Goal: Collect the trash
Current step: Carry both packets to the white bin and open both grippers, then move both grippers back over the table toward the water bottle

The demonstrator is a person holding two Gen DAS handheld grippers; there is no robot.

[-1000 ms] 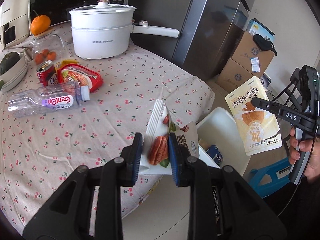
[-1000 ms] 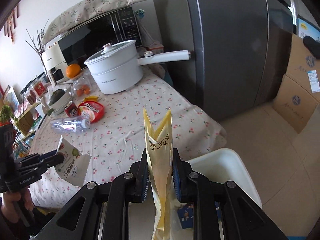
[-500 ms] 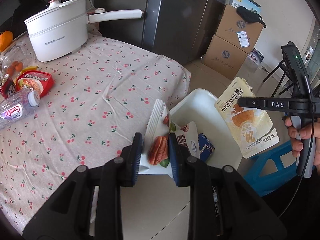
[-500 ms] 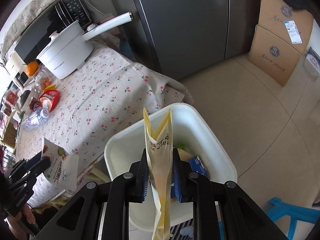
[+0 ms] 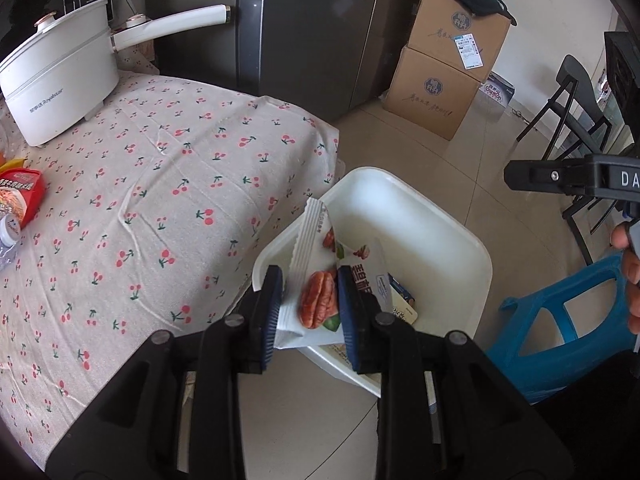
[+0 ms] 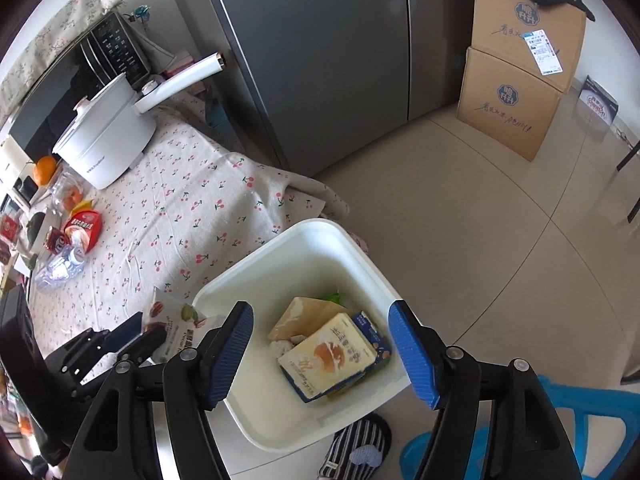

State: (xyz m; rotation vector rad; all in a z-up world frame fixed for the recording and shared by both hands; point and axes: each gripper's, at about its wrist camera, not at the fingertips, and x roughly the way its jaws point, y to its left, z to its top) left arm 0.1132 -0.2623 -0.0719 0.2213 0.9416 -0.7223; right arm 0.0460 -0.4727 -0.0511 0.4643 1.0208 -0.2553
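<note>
My left gripper (image 5: 308, 312) is shut on a white nut snack packet (image 5: 316, 256), which hangs over the near rim of the white trash bin (image 5: 440, 236) beside the table. My right gripper (image 6: 322, 354) is above the bin (image 6: 288, 236), its jaws opening, with nothing between the pads. Under it a yellow bread packet (image 6: 332, 360) lies inside the bin on other wrappers. In the right wrist view my left gripper (image 6: 140, 334) shows at lower left with the nut packet (image 6: 176, 316). The right gripper (image 5: 516, 174) shows side-on at the right of the left wrist view.
The cherry-print tablecloth (image 6: 192, 208) carries a white pot (image 6: 104, 140), a red packet (image 6: 84, 226), a can (image 6: 56, 240) and a plastic bottle (image 6: 60, 268). A grey fridge (image 6: 320, 60) and cardboard boxes (image 6: 516, 92) stand behind. A blue stool (image 5: 560, 320) and striped slipper (image 6: 356, 448) are beside the bin.
Both grippers swung from the table's edge to over the bin. The right gripper opened and the yellow packet dropped into the bin. The left gripper kept hold of the nut packet.
</note>
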